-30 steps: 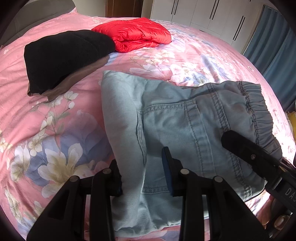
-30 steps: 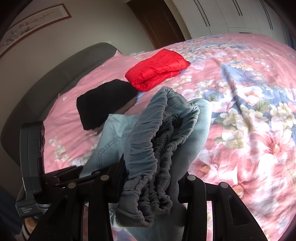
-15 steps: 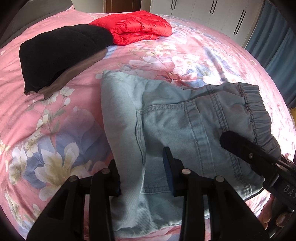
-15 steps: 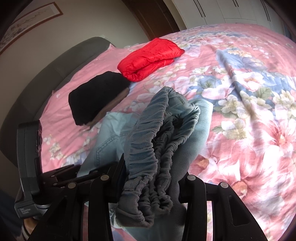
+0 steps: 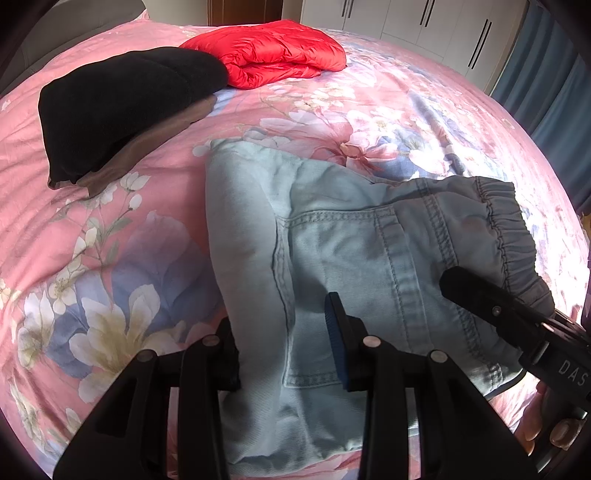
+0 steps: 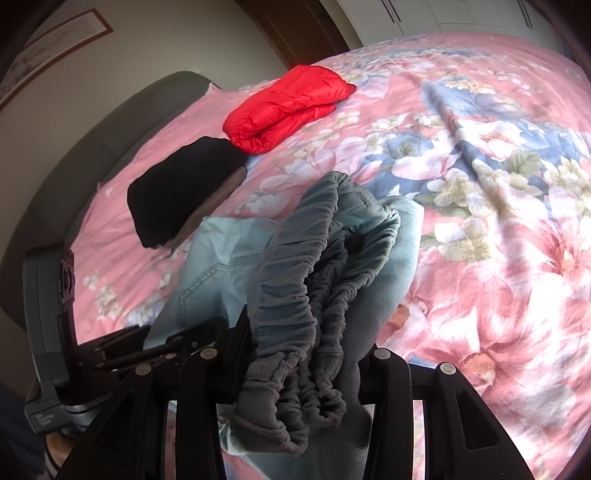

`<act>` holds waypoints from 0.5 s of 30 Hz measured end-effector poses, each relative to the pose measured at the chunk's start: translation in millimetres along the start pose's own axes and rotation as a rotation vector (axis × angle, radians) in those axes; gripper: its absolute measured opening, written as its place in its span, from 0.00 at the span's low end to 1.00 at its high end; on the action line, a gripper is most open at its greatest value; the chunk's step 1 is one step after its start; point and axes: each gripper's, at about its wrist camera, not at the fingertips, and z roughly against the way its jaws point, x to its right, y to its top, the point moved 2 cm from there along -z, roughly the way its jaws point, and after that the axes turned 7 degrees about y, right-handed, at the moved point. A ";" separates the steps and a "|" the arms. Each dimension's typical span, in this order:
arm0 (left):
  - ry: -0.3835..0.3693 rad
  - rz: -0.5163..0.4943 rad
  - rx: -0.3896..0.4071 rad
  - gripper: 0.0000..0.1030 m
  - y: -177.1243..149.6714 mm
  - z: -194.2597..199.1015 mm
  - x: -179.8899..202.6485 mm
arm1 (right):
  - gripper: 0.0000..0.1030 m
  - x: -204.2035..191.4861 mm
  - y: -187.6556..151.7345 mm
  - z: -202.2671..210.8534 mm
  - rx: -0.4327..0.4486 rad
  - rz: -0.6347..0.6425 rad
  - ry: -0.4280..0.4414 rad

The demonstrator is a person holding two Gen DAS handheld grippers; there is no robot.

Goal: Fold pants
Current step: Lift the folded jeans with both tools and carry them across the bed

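Light-blue denim pants (image 5: 351, 251) lie folded on the floral bedspread (image 5: 110, 258), back pocket up, with the grey elastic waistband (image 5: 509, 229) at the right. My left gripper (image 5: 284, 347) is shut on the thick folded leg edge near the front of the bed, one finger on each side of the fold. In the right wrist view my right gripper (image 6: 306, 350) is shut on the bunched waistband (image 6: 295, 295), which is lifted and hangs over its fingers. The rest of the pants (image 6: 207, 273) trails behind it toward the left.
A folded black garment (image 5: 122, 107) and a folded red puffer jacket (image 5: 273, 51) lie at the far side of the bed. White wardrobe doors (image 5: 424, 22) and a blue curtain (image 5: 561, 122) stand beyond. A dark headboard (image 6: 92, 147) curves along the left. A hand (image 5: 543, 432) holds the right gripper.
My right gripper has sunk a little and rolled slightly with the waistband still in it. The left gripper has stayed where it was on the fold.
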 end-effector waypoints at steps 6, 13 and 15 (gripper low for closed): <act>0.012 -0.003 -0.007 0.34 -0.6 -4.1 -0.7 | 0.42 6.5 -2.3 -1.6 -0.009 -0.022 -0.002; 0.021 -0.007 -0.013 0.34 -0.3 -8.3 -0.5 | 0.42 14.0 -5.3 -3.0 -0.020 -0.043 -0.004; 0.021 -0.007 -0.013 0.35 -0.2 -8.7 -0.5 | 0.42 15.7 -6.1 -3.4 -0.022 -0.048 -0.005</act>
